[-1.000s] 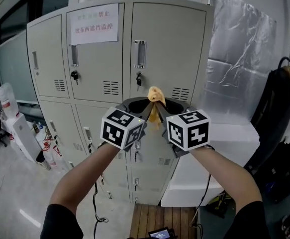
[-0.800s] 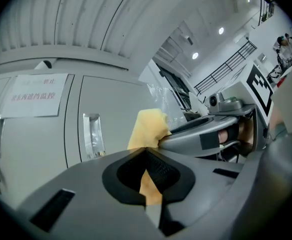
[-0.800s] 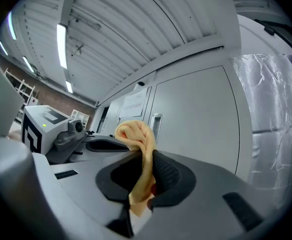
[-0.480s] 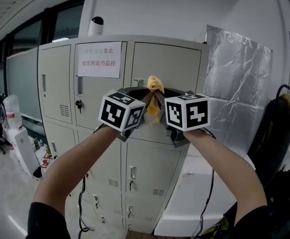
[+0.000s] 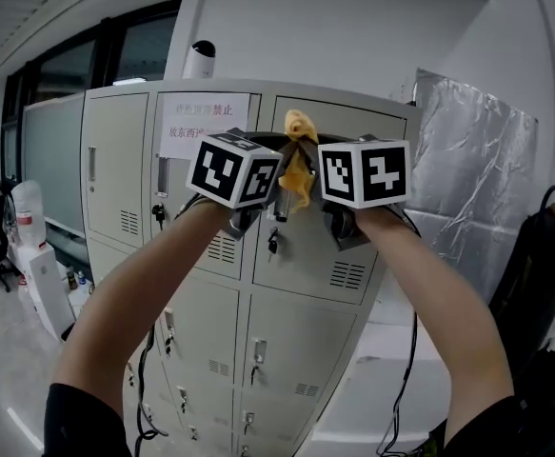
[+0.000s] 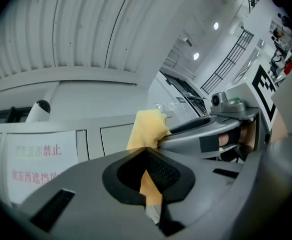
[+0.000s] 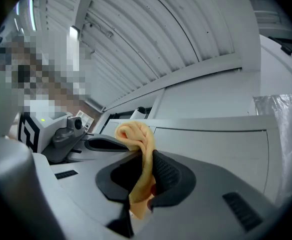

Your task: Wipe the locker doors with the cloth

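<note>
L claw (image 6: 146, 154), R claw (image 7: 144, 160) up, clamped

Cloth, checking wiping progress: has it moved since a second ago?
Yes. The cloth rose from the upper door's vent level to the top edge of the lockers.

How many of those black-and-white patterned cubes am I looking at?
2. One cube rides on the left tool, the other cube on the right tool, side by side before the lockers, with the yellow cloth between them. None seems hidden.
</note>
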Motion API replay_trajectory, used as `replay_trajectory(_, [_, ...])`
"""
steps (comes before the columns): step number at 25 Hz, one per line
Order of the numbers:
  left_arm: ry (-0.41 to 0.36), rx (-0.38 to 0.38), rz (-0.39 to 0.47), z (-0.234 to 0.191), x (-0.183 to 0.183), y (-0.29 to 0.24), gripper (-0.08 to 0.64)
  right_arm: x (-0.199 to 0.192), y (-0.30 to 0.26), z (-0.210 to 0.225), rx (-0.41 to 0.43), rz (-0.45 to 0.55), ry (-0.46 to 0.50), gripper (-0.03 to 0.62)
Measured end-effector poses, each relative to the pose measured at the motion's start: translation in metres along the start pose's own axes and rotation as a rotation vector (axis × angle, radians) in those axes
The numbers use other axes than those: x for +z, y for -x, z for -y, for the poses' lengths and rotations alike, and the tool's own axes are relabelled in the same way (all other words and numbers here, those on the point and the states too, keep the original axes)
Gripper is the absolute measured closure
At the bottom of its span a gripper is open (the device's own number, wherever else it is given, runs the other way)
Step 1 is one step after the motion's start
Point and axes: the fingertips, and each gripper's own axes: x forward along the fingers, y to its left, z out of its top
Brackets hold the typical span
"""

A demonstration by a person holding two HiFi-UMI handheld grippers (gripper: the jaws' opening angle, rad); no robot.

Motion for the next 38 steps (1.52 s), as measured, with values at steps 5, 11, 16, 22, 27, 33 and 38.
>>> replay_trajectory(5, [-0.042,-0.002,0.033,-0.037,0.027,-0.007,0.541,0.033,-0.03,0.005,0.004,0.049,-0.017,0.52])
replay_trajectory(11, [-0.051,-0.017,0.072,-0.075,0.043,-0.018,0.541,0.056,-0.066,0.011,-0.016,0.086,-0.002,0.52])
replay_trajectory(16, [-0.019,-0.052,0.082,-0.09,0.031,-0.031,0.541,0.048,-0.085,0.017,-0.057,0.078,0.048,0.52])
replay_trajectory(22, [-0.019,-0.093,0.12,-0.092,0.027,-0.036,0.541,0.043,-0.092,0.021,-0.025,0.105,0.039,0.52])
replay_trajectory(27, [-0.131,-0.053,0.114,-0.091,0.022,-0.041,0.541,0.04,-0.093,0.025,-0.027,0.148,0.027,0.52])
replay_trajectory(33, [-0.122,-0.039,0.122,-0.091,0.023,-0.042,0.541,0.04,-0.094,0.027,-0.044,0.135,0.041,0.52])
replay_trajectory(38, [-0.112,-0.035,0.118,-0.09,0.026,-0.042,0.541,0.04,-0.094,0.029,-0.053,0.117,0.042,0.52])
